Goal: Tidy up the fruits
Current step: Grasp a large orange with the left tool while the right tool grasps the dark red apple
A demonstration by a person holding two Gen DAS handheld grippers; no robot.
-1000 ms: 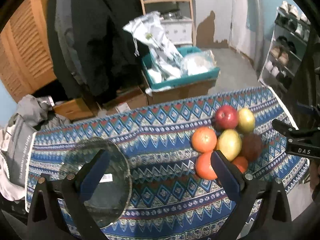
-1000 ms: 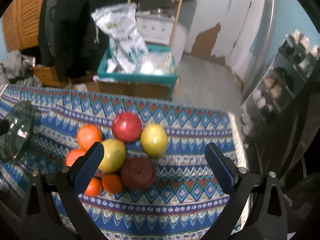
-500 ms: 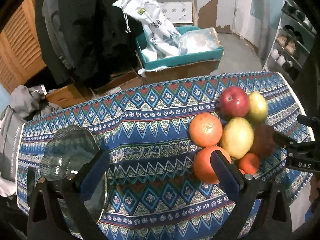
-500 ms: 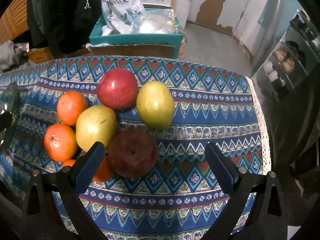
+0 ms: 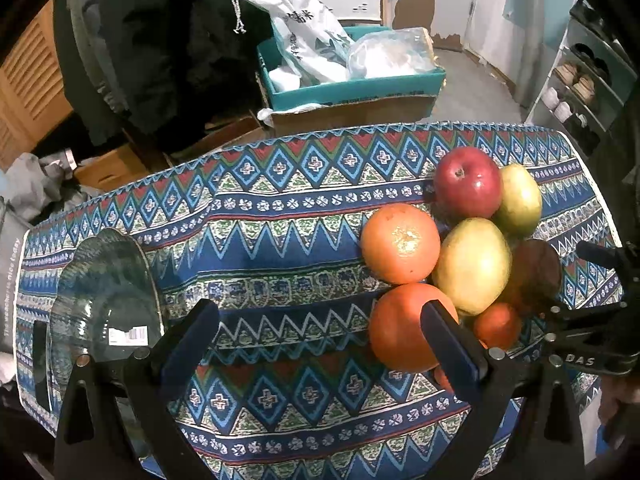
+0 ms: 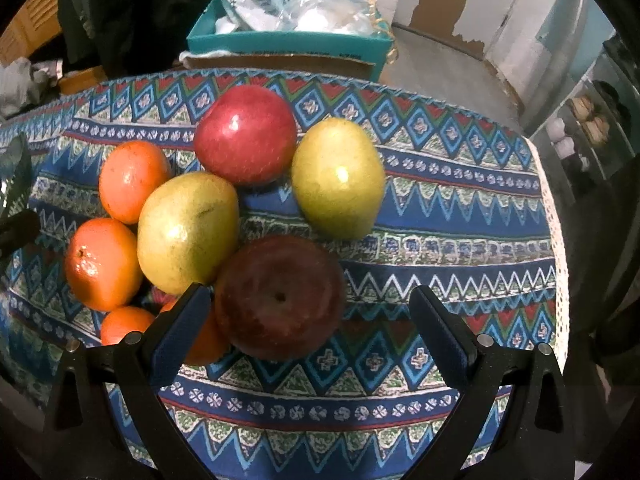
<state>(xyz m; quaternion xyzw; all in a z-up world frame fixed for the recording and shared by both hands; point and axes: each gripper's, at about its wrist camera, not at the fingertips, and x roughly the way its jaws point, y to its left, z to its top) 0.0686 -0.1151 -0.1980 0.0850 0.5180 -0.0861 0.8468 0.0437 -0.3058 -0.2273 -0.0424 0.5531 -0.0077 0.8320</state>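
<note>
Several fruits are lying clustered on the patterned cloth — a dark red apple is sitting nearest the right gripper, between its spread fingers. Only the left wrist view is showing the glass bowl, resting beside the left gripper, whose fingers are also spread, empty — an orange sitting behind its right finger.

On the tablecloth the fruit sits bunched at the right end, the glass bowl well apart at the left end. Within the bunch, the apple lies farthest back, a pear just right of it, another pear in front — two oranges to its left (one behind the other). Beyond the table's far edge stands a cardboard box holding bags.
</note>
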